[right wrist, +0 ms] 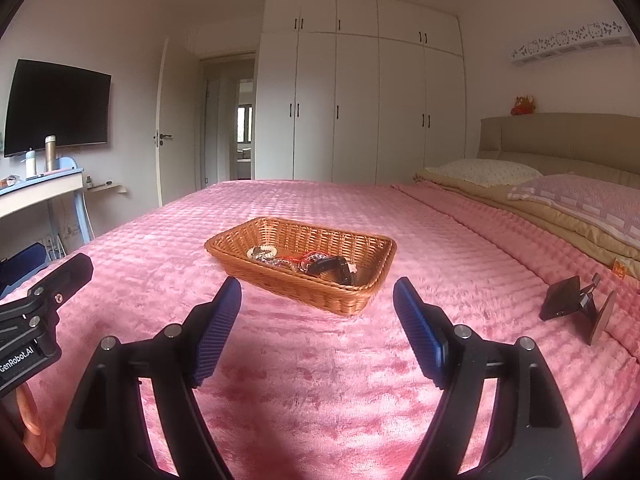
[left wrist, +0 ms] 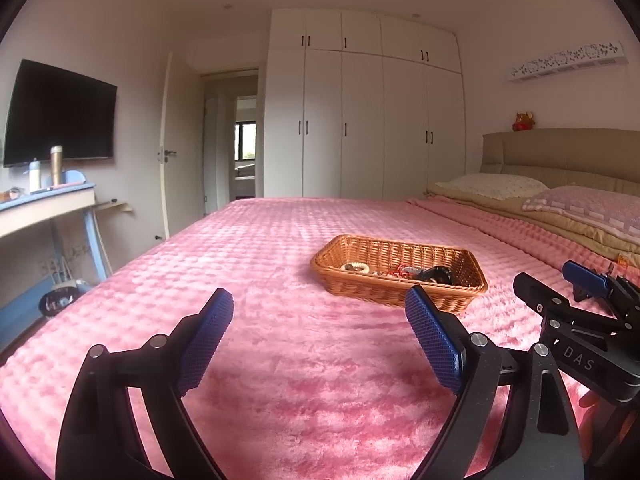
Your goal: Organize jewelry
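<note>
1. Wicker, woven and brown, makes up the basket [right wrist: 300,264] that sits on the pink bedspread [right wrist: 320,380], a little way ahead of both our grippers.
2. We see the jewelry [right wrist: 280,258] heaped on the basket floor: a pale beaded bracelet [right wrist: 262,252] at the left end, red and mixed pieces in the middle, and a black watch-like band [right wrist: 334,266] toward the right.
3. Our right gripper [right wrist: 318,328] hovers over the bedspread short of the basket, its blue pads [right wrist: 216,332] spread wide with nothing between them.
4. Our left gripper [left wrist: 320,336] hangs beside it, likewise spread wide and holding nothing; from its camera the basket [left wrist: 400,276] lies ahead and to the right.
5. We notice a small black stand-like object [right wrist: 572,304] lying on the bedspread to the right of the basket, well apart from it; what it is, we cannot tell.
6. Farther right, two pillows [right wrist: 580,196] rest against a tan headboard [right wrist: 560,140], with a red plush toy [right wrist: 523,105] on top.
7. White wardrobes [right wrist: 360,100] fill the far wall; a dark television [right wrist: 56,108] hangs above a desk [right wrist: 40,192] on the left.
</note>
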Available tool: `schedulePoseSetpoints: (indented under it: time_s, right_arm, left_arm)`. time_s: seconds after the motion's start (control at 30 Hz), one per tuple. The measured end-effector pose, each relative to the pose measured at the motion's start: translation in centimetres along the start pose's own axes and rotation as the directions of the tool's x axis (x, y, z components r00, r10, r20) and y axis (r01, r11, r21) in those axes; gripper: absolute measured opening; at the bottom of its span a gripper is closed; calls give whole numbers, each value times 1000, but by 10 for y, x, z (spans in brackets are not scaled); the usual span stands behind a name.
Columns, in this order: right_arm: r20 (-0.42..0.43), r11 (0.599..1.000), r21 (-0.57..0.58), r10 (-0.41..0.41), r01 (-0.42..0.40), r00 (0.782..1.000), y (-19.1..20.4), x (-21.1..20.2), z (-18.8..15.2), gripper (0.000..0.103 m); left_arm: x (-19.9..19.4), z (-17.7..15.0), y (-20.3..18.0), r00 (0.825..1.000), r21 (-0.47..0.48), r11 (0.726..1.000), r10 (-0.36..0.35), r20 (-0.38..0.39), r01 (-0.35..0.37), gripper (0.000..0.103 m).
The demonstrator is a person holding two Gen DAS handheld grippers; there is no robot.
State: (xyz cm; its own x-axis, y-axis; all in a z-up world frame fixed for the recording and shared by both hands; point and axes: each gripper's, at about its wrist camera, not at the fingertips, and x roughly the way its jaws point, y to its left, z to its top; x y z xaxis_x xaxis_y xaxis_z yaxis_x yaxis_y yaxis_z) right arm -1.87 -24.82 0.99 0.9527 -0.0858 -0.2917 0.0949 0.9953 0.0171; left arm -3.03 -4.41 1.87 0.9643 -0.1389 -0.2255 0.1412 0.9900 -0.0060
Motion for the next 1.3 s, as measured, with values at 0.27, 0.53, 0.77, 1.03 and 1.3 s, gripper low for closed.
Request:
schedulePoseSetpoints:
  time_s: [0.27,0.53,0.77,1.03,1.3]
  right_arm:
    - [-8,1000,-4,1,-1,1000,0,2,-1,74]
    - [-13,1000,-4,2,-2,1000,1,3,-2,75]
    - [-17,1000,-6,3,-3,1000,2,5,-3,75]
    - [-19,1000,-4,4,-4,1000,2,6,-4,75]
    - [-22,1000,0,7,-7,1000,1,8,-7,77]
  left_arm:
    - [1,0,-1,1000,5,1000,3,-1,-3,86]
    - [0,0,0,1000,6,1000,0,-5,0,86]
    - [1,-1,-1,1000,7,1000,-1,-8,1,86]
    - [2,-1,-1,1000,6,1000,0,-8,0,86]
    - [2,-2,-1,1000,9,1000,1,-11,-1,86]
